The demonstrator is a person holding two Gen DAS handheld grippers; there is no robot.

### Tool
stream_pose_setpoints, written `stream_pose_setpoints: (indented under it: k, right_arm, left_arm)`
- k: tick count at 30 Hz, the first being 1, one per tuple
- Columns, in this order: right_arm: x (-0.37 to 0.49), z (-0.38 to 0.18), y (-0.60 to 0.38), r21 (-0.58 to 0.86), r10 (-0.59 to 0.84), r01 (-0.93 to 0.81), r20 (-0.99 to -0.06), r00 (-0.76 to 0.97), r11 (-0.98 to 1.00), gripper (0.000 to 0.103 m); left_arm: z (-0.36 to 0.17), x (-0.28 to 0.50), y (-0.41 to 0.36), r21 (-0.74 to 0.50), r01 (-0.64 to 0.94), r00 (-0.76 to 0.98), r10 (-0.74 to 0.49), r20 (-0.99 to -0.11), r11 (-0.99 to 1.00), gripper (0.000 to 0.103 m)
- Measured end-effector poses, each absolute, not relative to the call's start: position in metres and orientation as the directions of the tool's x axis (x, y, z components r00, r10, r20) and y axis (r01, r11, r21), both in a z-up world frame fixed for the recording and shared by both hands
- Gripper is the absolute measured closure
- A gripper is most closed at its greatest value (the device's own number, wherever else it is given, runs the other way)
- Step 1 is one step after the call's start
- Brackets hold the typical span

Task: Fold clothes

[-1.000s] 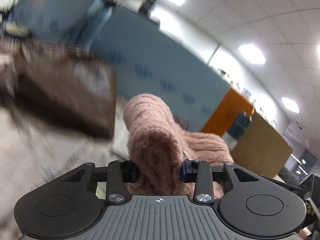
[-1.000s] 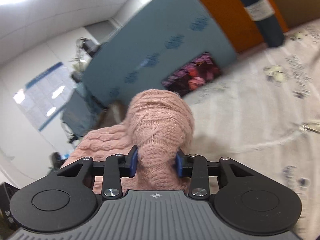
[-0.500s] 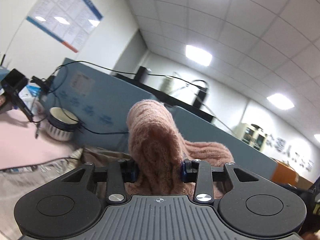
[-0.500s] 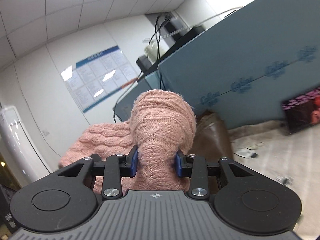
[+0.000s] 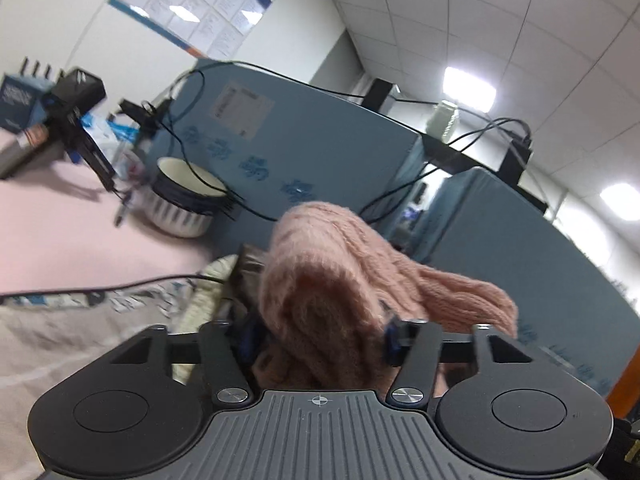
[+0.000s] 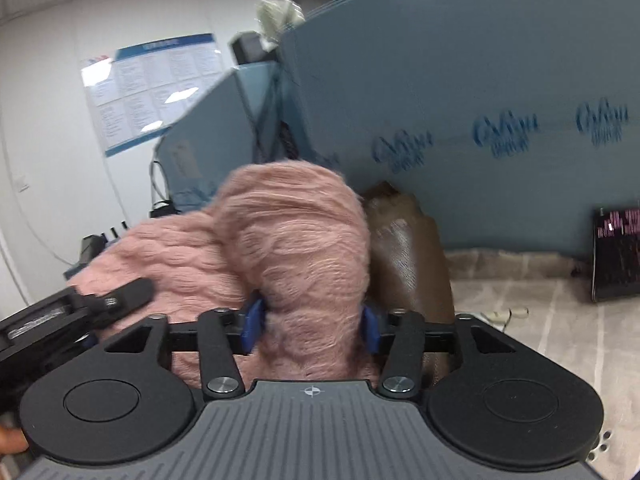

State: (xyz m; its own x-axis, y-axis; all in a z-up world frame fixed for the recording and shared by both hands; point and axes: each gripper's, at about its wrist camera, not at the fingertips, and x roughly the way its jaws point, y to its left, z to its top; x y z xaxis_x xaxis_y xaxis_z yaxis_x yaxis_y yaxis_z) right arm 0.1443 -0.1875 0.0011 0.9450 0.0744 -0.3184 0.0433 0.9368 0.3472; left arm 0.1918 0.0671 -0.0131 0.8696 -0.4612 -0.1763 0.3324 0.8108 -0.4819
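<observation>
Both grippers, left | right | fingers clamped on pink sweater | blue partition close behind

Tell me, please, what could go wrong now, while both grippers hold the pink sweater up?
1. The pink sweater is bunched thickly in the left gripper and the right gripper, so it might land creased.
2. Hanging knit could drag the brown garment behind it.
3. It might catch the black cable.
</observation>
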Motion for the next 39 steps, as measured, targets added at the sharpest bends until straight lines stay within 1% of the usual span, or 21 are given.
stream_pose_setpoints:
  k: [1,2,3,5,6,11,13,14,15,17,20,23,25,29,32,34,37,39]
  right_arm:
    - [0.145,0.000,-0.188,0.341,0.072,0.045,-0.321,0.944,0.939,0.054]
    - [0.146,0.000,-0.187,0.331,0.066,0.048,-0.325,0.943,0.942,0.053]
    - [0.147,0.001,-0.186,0.320,0.061,0.051,-0.329,0.942,0.946,0.052]
    - [0.150,0.000,-0.187,0.315,0.053,0.062,-0.344,0.938,0.947,0.051]
    - [0.151,0.000,-0.187,0.315,0.050,0.068,-0.352,0.935,0.947,0.050]
    - [0.154,-0.001,-0.181,0.284,0.023,0.089,-0.369,0.929,0.955,0.048]
    - [0.150,0.003,-0.178,0.267,0.006,0.100,-0.370,0.929,0.958,0.040]
    - [0.146,0.007,-0.177,0.264,0.001,0.102,-0.365,0.931,0.959,0.039]
    - [0.141,0.011,-0.177,0.267,0.001,0.101,-0.355,0.935,0.959,0.039]
    - [0.131,0.021,-0.177,0.274,0.000,0.097,-0.334,0.943,0.957,0.038]
    - [0.117,0.039,-0.175,0.261,-0.005,0.085,-0.295,0.956,0.962,0.030]
    - [0.101,0.053,-0.173,0.239,-0.007,0.070,-0.256,0.967,0.969,0.026]
    - [0.089,0.060,-0.172,0.237,-0.003,0.060,-0.233,0.972,0.970,0.022]
    - [0.063,0.071,-0.174,0.227,-0.013,0.059,-0.199,0.980,0.972,0.018]
    - [0.041,0.077,-0.178,0.223,-0.030,0.070,-0.178,0.984,0.972,0.010]
    - [0.026,0.080,-0.182,0.224,-0.039,0.075,-0.160,0.986,0.972,0.001]
    - [0.006,0.079,-0.186,0.219,-0.055,0.085,-0.140,0.989,0.972,0.000]
    - [-0.001,0.073,-0.189,0.229,-0.056,0.088,-0.144,0.988,0.969,0.000]
  left_arm:
    - [-0.013,0.191,0.068,-0.480,0.327,0.873,-0.454,-0.176,0.814,0.028]
    - [-0.013,0.191,0.068,-0.477,0.321,0.877,-0.447,-0.177,0.818,0.021]
    - [-0.013,0.190,0.068,-0.475,0.315,0.880,-0.440,-0.177,0.822,0.019]
    - [-0.014,0.190,0.069,-0.470,0.304,0.887,-0.426,-0.177,0.829,0.010]
    - [-0.014,0.189,0.070,-0.468,0.298,0.891,-0.419,-0.177,0.832,0.009]
    - [-0.014,0.187,0.072,-0.456,0.269,0.907,-0.383,-0.178,0.848,0.007]
    - [-0.015,0.186,0.073,-0.451,0.257,0.913,-0.368,-0.177,0.855,0.007]
    - [-0.015,0.186,0.073,-0.449,0.251,0.916,-0.361,-0.177,0.858,0.007]
    - [-0.012,0.180,0.075,-0.456,0.244,0.929,-0.341,-0.143,0.856,0.007]
    - [-0.005,0.170,0.081,-0.472,0.231,0.952,-0.299,-0.073,0.851,0.002]
    - [0.008,0.156,0.088,-0.489,0.198,0.970,-0.242,-0.028,0.849,0.000]
    - [0.020,0.143,0.090,-0.490,0.215,0.967,-0.255,-0.015,0.845,0.000]
    - [0.027,0.130,0.085,-0.470,0.235,0.965,-0.264,0.005,0.851,0.000]
    - [0.038,0.106,0.071,-0.430,0.278,0.956,-0.290,0.038,0.859,0.000]
    - [0.046,0.087,0.060,-0.399,0.310,0.948,-0.313,0.060,0.863,0.000]
    - [0.049,0.075,0.054,-0.387,0.326,0.943,-0.324,0.072,0.863,0.000]
    - [0.050,0.059,0.043,-0.373,0.343,0.938,-0.336,0.086,0.862,0.000]
    - [0.049,0.050,0.039,-0.374,0.380,0.924,-0.365,0.112,0.846,0.000]
